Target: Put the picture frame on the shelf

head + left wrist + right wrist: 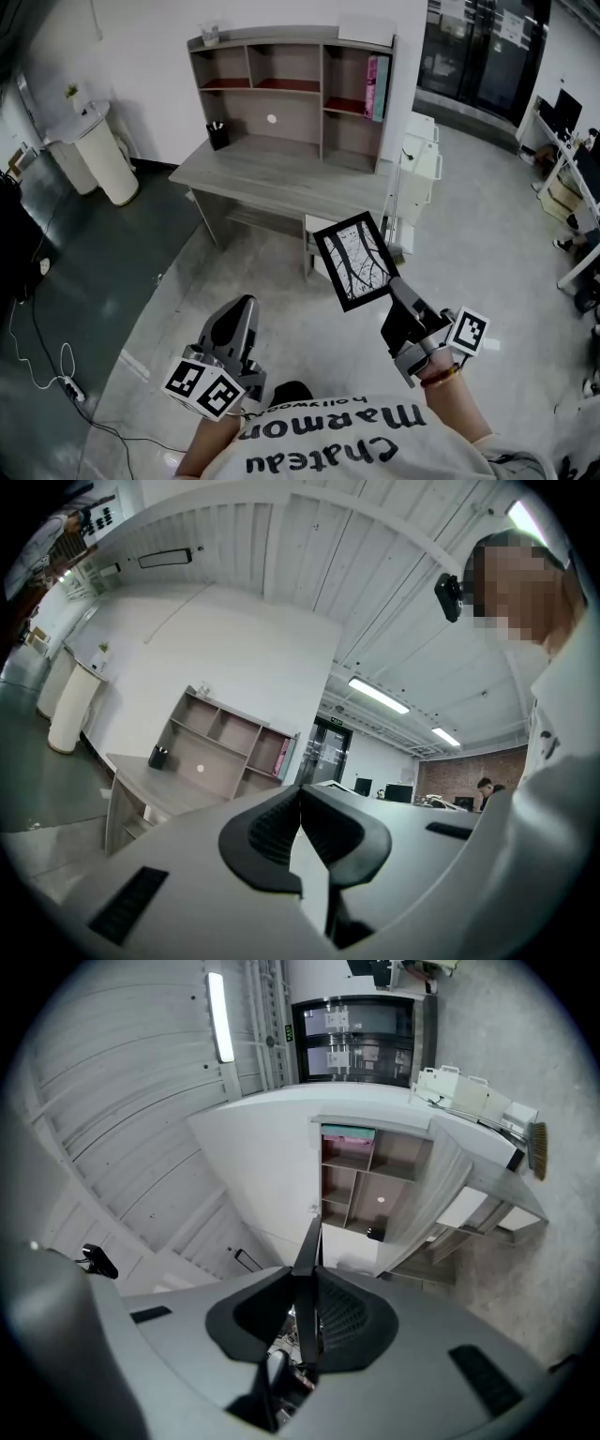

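1. Right gripper (395,284) is clamped on the picture frame (354,261), biting its lower right edge. The frame is tilted, in the air just ahead of the jaws.
2. Left gripper (244,306) is pinched together with nothing in it, low and left of the right one.
3. The desk (281,178) front edge is well ahead of both grippers. The shelf (281,67) stands at the desk's back, its cubbies open toward them.
4. Grey floor (281,309) lies between.

even indoor light, ceiling light strips (379,695) glowing, soft shadows, fisheye bending, dark vignetted corners, blurred near foreground
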Available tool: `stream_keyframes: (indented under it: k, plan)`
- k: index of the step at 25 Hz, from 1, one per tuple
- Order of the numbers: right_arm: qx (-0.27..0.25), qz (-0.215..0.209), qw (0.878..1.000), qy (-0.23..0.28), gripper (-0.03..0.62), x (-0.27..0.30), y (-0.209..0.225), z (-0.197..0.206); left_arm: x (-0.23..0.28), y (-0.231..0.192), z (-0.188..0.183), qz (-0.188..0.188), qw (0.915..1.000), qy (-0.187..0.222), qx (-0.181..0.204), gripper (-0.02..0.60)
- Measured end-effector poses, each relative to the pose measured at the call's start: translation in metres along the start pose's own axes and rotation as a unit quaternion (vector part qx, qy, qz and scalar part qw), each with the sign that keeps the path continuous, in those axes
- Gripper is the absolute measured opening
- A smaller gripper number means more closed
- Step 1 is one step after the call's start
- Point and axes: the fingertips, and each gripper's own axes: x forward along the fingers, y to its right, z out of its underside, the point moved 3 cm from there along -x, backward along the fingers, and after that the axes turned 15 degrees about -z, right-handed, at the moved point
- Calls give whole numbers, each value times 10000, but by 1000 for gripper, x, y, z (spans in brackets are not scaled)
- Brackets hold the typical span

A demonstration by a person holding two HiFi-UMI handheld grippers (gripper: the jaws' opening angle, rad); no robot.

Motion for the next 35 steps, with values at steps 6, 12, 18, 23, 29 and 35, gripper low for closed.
stream_keyframes:
  k: [6, 12, 18, 23, 29, 35]
  plan:
    - [227, 18, 9997, -25, 80, 32, 28, -4, 30, -18, 1, 122, 9999, -75, -43, 15]
    - [136, -38, 9998, 169, 81, 83, 56, -24, 84, -56, -28, 139, 9999, -4, 47, 15]
    - [-13, 3, 9998, 200, 80, 192, 83, -54, 172, -121, -96, 247, 9997, 78, -43, 15]
    - [-167, -151, 9992, 326, 80, 198, 92, -54, 177, -134, -92, 388, 9990, 213, 56, 15]
    - [-157, 25, 9979, 620, 80, 245, 126, -56, 215, -185, -117, 455, 9985, 217, 199, 15]
    - [27, 325, 9970, 709, 80, 274, 162, -40, 239, -229, -119, 469, 9988, -101, 126, 15]
